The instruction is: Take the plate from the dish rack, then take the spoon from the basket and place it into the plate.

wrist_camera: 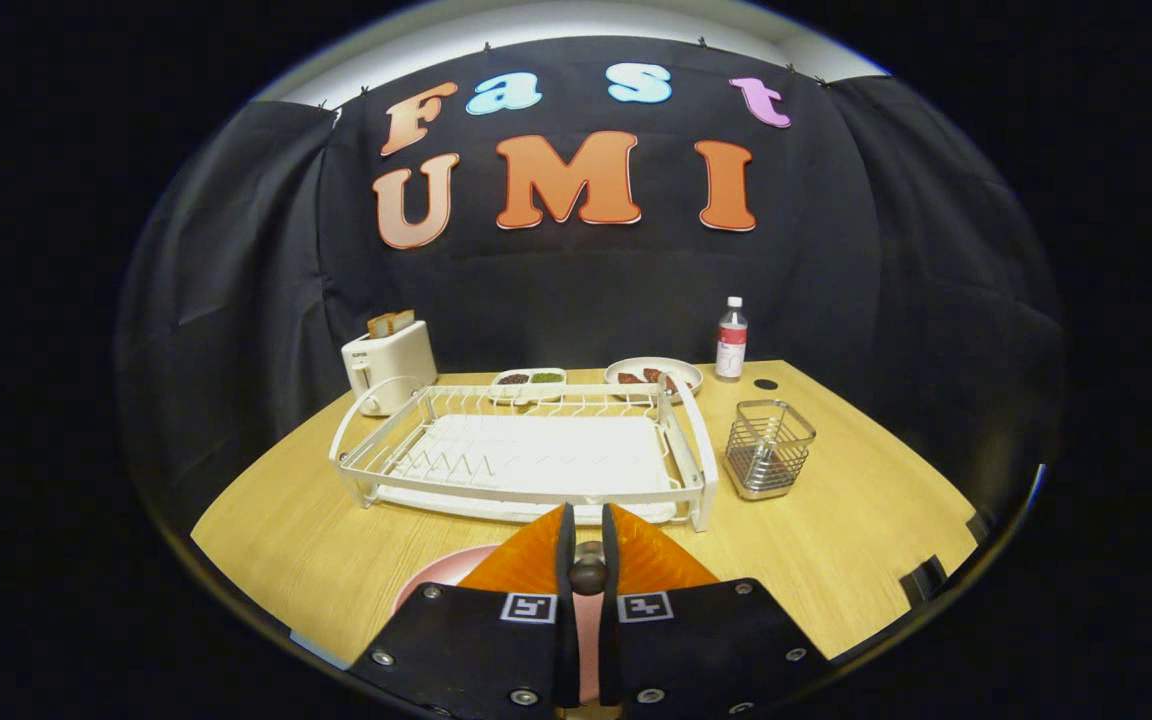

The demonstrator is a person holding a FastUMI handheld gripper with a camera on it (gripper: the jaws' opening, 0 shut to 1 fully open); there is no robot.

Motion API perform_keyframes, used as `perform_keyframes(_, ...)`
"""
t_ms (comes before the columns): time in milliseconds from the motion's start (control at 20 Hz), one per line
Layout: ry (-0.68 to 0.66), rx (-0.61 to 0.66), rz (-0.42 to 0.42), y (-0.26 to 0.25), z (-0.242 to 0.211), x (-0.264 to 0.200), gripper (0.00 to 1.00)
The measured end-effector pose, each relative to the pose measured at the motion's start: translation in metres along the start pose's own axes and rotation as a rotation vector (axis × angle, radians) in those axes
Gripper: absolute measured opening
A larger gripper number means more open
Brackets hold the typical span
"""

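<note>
Dish rack (526,455): empty; plate removal done. Pink plate (436,575): on table, under the fingers. Gripper (586,545): fingers narrow, clamping a dark-knobbed handle, judged the spoon (588,575), over the plate; release remaining. Basket (768,448): beyond, rightward, apparently empty.

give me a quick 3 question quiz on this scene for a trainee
1. True or false: the pink plate lies on the table, outside the dish rack.
2. What is nearest the wire basket: A toaster, B dish rack, C pink plate?
3. What sits between the tool's fingers?
Key: 1 true; 2 B; 3 a dark rounded object, pressed by both fingers.
</note>
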State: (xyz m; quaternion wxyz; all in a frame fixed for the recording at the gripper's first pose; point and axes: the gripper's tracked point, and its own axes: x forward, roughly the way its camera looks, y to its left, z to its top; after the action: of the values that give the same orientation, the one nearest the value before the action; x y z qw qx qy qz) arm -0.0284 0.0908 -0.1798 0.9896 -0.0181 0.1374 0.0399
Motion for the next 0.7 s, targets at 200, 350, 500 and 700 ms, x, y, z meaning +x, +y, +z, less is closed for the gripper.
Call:
perform_keyframes(200,-0.013,-0.020,0.036,0.020,-0.001,-0.004,0.08)
perform_keyframes(350,-0.017,-0.026,0.051,0.028,-0.003,-0.005,0.08)
perform_keyframes(500,-0.036,-0.016,0.057,0.031,0.000,-0.010,0.08)
perform_keyframes(700,-0.028,-0.046,0.085,0.039,-0.005,-0.014,0.08)
